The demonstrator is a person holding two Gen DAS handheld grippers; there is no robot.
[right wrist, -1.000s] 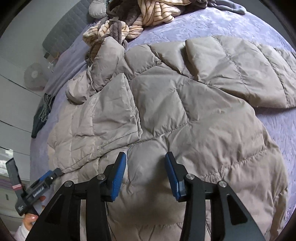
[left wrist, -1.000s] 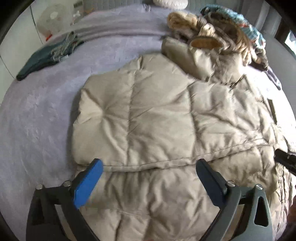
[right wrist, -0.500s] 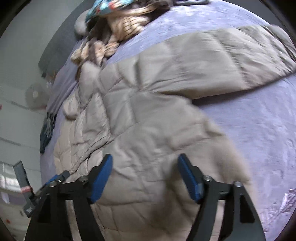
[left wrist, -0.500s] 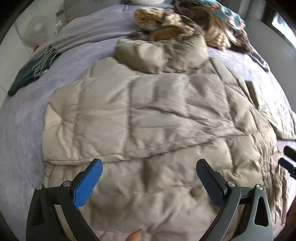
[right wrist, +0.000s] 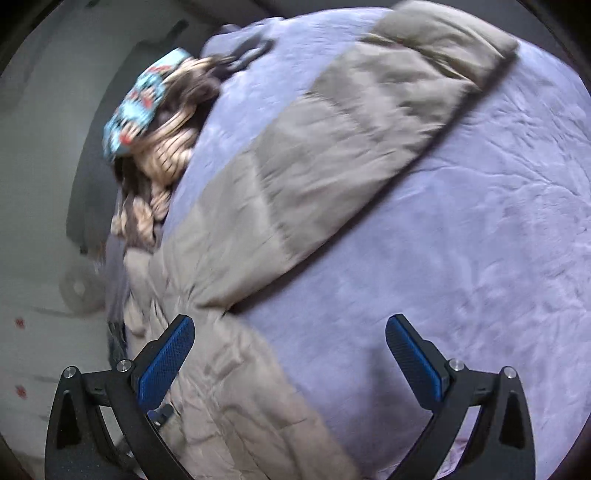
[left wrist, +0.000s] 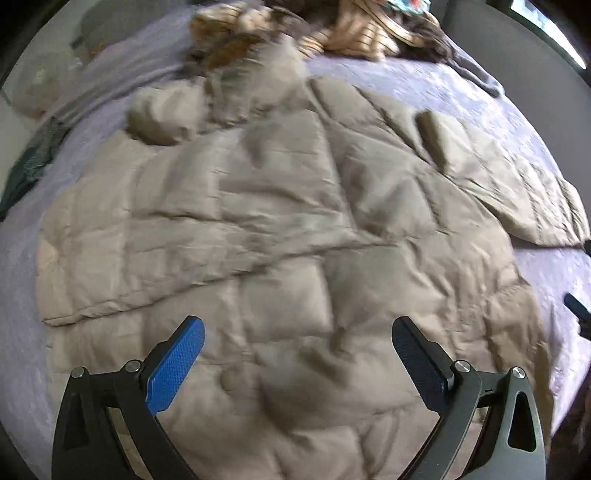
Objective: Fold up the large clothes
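Both claws hang empty over the bed. On the right gripper (right wrist: 290, 341) the jaws have just been opening and now stand as wide as they go, with nothing between them but bare purple bedspread (right wrist: 461, 229); its left finger (right wrist: 166, 354) hovers just over the edge of the beige puffer coat (left wrist: 280, 229), not touching it as far as I can tell. Over the coat's body the left gripper (left wrist: 297, 345) points steeply down, spread wide too, its pads clear of the quilted fabric and gripping nothing. That coat lies flat across the middle of the bed, and one sleeve (right wrist: 351, 122) stretches out straight over the bedspread, well away from the body. By my reading this is the gap between folds: the far side looks already laid in, judging by the long edge running across the coat, and the outstretched sleeve is what remains. The next move, I would guess, calls for the right claw to reach along that sleeve, pinch it near the cuff and carry it back over the body. Beyond the collar sits a heap of other clothes (left wrist: 354, 33), apart from the coat's sleeve.
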